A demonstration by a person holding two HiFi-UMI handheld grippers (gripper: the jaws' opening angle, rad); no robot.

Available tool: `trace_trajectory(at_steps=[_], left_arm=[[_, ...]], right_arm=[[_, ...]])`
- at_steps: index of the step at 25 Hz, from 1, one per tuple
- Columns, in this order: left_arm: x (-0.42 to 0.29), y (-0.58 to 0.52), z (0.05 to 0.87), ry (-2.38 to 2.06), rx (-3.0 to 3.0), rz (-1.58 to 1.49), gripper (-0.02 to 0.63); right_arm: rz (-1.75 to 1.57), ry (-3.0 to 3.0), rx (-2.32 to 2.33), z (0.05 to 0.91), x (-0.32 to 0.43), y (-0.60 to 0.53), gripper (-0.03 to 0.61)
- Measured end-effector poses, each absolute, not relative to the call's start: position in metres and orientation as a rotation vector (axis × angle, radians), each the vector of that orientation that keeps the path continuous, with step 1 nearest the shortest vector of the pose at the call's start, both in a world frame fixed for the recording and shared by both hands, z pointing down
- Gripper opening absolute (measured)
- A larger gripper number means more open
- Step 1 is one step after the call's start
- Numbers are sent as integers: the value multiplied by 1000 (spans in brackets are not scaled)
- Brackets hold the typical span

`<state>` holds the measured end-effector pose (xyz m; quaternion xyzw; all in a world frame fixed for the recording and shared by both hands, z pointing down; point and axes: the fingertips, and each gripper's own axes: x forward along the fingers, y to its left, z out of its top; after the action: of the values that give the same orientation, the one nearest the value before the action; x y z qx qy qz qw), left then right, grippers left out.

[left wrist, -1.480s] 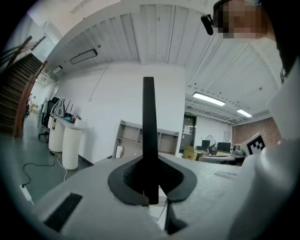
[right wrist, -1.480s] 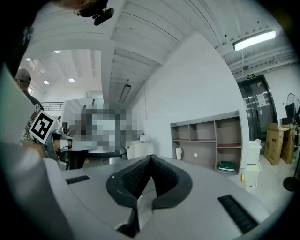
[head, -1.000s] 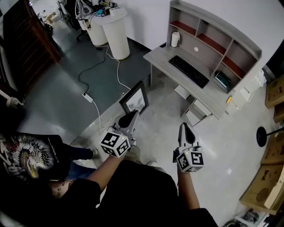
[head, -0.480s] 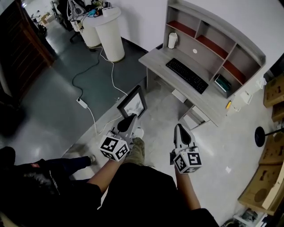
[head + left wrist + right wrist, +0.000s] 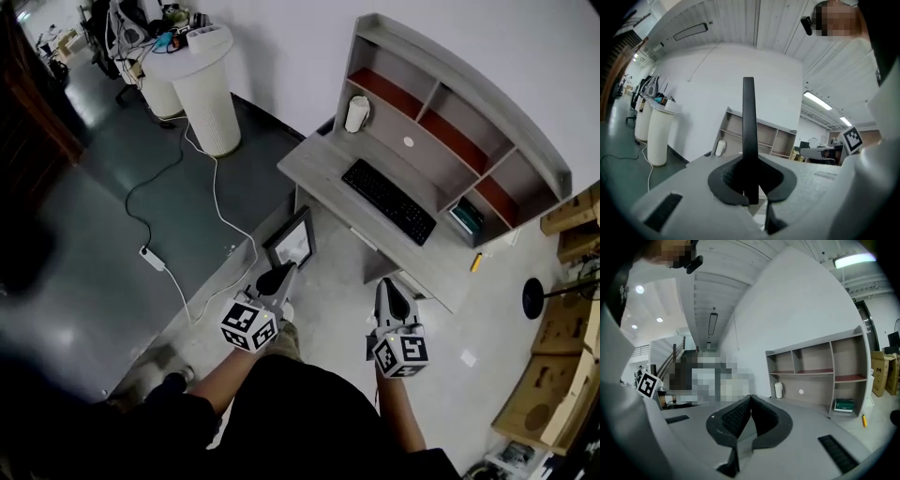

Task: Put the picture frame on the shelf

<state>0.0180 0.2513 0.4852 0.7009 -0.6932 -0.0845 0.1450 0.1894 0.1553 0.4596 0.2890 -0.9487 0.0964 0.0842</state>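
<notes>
A black picture frame [image 5: 292, 240] with a pale print stands upright in my left gripper [image 5: 277, 277], which is shut on its lower edge. In the left gripper view the frame [image 5: 749, 136] shows edge-on as a dark bar rising from between the pads [image 5: 729, 183]. My right gripper [image 5: 389, 292] hangs beside it, shut with nothing held; its pads [image 5: 737, 416] meet in the right gripper view. Ahead stands a grey desk [image 5: 323, 158] carrying a shelf unit [image 5: 454, 99] with red-floored compartments, also seen as the shelf unit [image 5: 820, 366] and shelf unit [image 5: 759, 136]. Both grippers are still short of the desk, over the floor.
On the desk lie a black keyboard [image 5: 389, 201], a white cylinder [image 5: 356, 113] and a green book [image 5: 466, 218]. A white ribbed bin [image 5: 208, 89] and a cable with a power strip [image 5: 153, 259] lie to the left. Cardboard boxes [image 5: 553, 375] and a black stand [image 5: 536, 295] are at the right.
Both grippers, the left one with the frame, have travelled toward the desk, which now sits nearer. The seated person at lower left has dropped out of view.
</notes>
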Motion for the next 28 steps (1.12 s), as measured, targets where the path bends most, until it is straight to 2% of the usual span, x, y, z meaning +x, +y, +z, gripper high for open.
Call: trace_trajectory(at_steps=[7, 14, 28], left_arm=[[-64, 171, 471, -1895, 2130, -253, 36], [-110, 122, 472, -1745, 2218, -284, 36], [-137, 25, 477, -1705, 2288, -179, 35]], right_arm=[[284, -2789, 965, 455, 104, 86, 12], [235, -2807, 928, 446, 31, 66, 12], [275, -2776, 1028, 469, 19, -23, 12]])
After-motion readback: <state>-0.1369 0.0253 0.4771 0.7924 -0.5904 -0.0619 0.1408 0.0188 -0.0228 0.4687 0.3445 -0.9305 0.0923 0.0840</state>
